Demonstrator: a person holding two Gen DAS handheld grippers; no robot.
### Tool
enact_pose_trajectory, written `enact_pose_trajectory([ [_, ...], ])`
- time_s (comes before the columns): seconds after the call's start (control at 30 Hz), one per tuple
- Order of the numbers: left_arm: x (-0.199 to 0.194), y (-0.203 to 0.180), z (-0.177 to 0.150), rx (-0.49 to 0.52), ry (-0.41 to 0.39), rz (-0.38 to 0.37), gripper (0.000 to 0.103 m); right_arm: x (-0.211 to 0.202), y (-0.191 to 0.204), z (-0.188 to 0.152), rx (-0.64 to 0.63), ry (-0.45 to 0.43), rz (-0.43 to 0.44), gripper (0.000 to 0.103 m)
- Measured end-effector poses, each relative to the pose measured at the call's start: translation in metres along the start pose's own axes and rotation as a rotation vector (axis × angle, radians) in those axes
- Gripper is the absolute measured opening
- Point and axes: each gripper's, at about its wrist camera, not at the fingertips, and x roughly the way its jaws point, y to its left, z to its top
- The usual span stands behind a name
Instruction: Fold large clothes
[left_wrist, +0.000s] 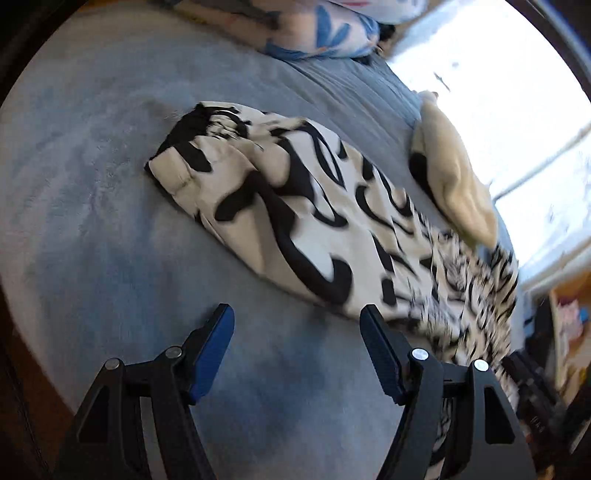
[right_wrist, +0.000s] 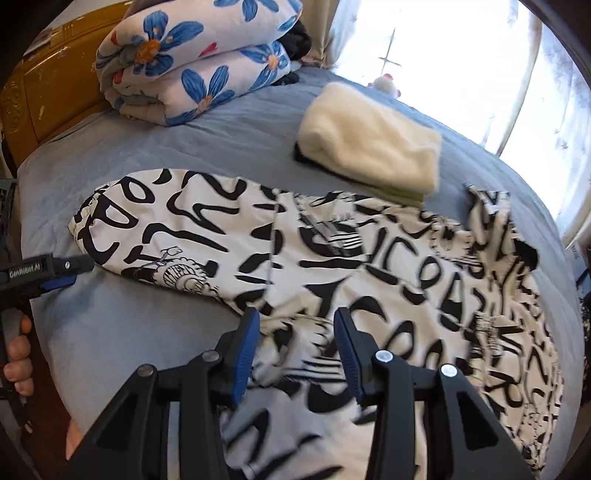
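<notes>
Likely snag: both tools spread and empty, left tool (left_wrist: 297, 314) off white black-lettered garment (right_wrist: 295, 240), right tool (right_wrist: 295, 321) over it; bunching.

Blue bedsheet (right_wrist: 155, 155); floral quilt (right_wrist: 192, 62) folded at headboard (right_wrist: 44, 107); bright window (right_wrist: 461, 55) behind bed.

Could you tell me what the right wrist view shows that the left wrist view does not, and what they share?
Only the right wrist view shows the wooden headboard, the left gripper and the hand holding it. Only the left wrist view shows cluttered shelves beside the bed. Both share the black-and-white patterned garment, the folded cream garment, the floral quilt and the blue bedsheet.
</notes>
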Motion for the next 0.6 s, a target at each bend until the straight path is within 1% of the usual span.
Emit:
enact_pose_trajectory([
  [0.07, 0.008, 0.008, 0.010, -0.029, -0.016, -0.032, 0.069, 0.011, 0.006, 0.001, -0.001, 0.018, 0.015, 0.042],
  [0.17, 0.022, 0.014, 0.023, -0.058, -0.040, -0.052, 0.069, 0.025, 0.011, -0.001, -0.010, 0.039, 0.016, 0.042],
  [0.27, 0.035, 0.015, 0.036, -0.071, -0.063, -0.043, 0.069, 0.037, 0.010, -0.003, 0.000, 0.066, 0.012, 0.042],
  [0.33, 0.042, 0.011, 0.042, -0.063, -0.077, -0.021, 0.069, 0.044, 0.007, -0.004, 0.017, 0.084, 0.011, 0.042],
  [0.37, 0.043, 0.008, 0.044, -0.055, -0.091, 0.001, 0.065, 0.047, 0.004, -0.005, 0.030, 0.095, 0.010, 0.042],
  [0.4, 0.044, 0.002, 0.046, -0.036, -0.109, 0.039, 0.046, 0.049, 0.002, -0.006, 0.037, 0.101, 0.011, 0.042],
  [0.43, 0.043, 0.000, 0.047, -0.012, -0.119, 0.066, 0.033, 0.052, -0.001, -0.007, 0.053, 0.112, 0.014, 0.042],
  [0.47, 0.043, -0.004, 0.049, 0.000, -0.123, 0.079, 0.024, 0.053, -0.003, -0.008, 0.061, 0.115, 0.017, 0.042],
  [0.53, 0.042, -0.013, 0.051, 0.010, -0.143, 0.093, 0.016, 0.055, -0.007, -0.011, 0.083, 0.125, 0.028, 0.042],
  [0.6, 0.038, -0.030, 0.052, 0.046, -0.168, 0.136, 0.012, 0.055, -0.010, -0.013, 0.093, 0.126, 0.034, 0.042],
])
